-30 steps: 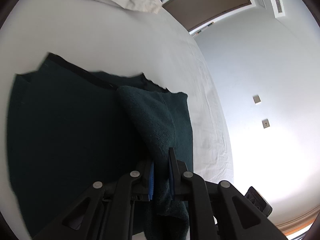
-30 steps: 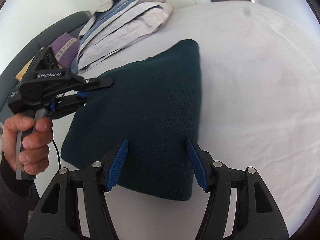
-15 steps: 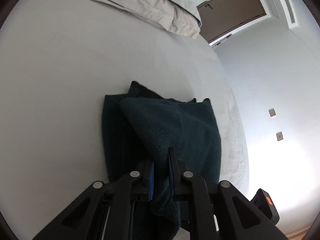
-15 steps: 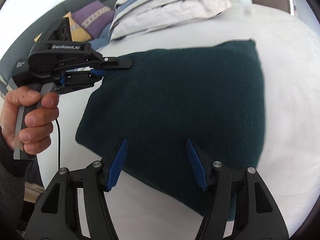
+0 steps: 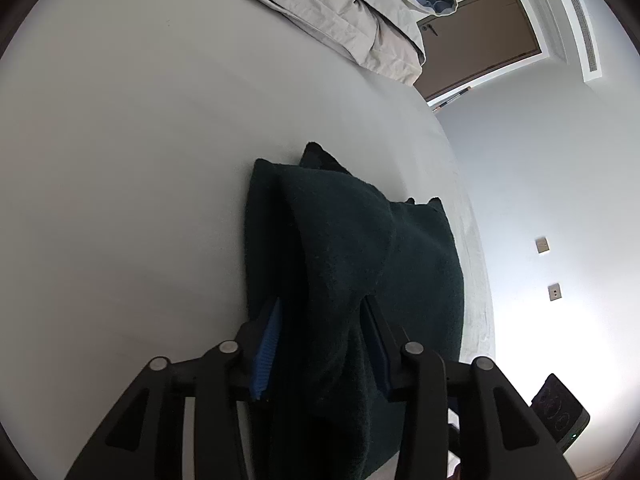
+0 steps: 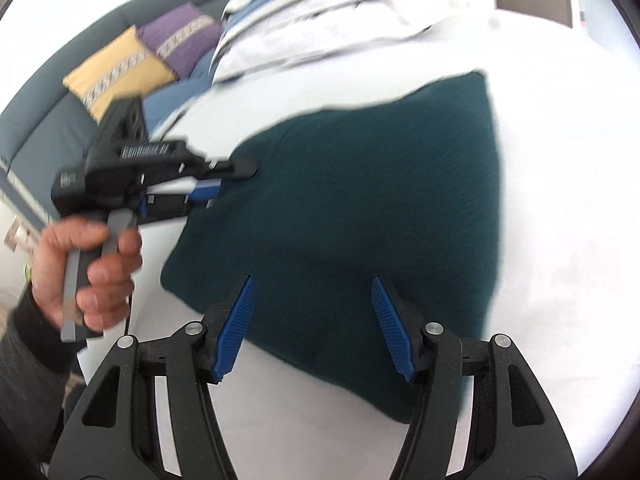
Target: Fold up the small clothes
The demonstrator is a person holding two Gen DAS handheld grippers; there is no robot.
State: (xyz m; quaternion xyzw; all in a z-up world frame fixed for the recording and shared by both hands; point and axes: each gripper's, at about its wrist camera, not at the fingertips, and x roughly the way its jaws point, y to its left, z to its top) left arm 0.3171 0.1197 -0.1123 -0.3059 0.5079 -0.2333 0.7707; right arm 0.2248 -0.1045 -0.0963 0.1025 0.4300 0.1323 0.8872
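Observation:
A dark green knitted garment lies folded on the white bed sheet. In the left wrist view the garment shows a raised fold running between my left gripper's open fingers. The left gripper also shows in the right wrist view, at the garment's left edge, held by a hand. My right gripper is open and empty, just above the garment's near edge.
A pile of crumpled grey and blue bedding lies at the far end of the bed. A grey sofa with a yellow cushion and a purple cushion stands to the left. A brown door is beyond.
My left gripper has opened and let go of the garment fold that it held pinched. The garment now lies folded narrower. The right gripper stays open over it.

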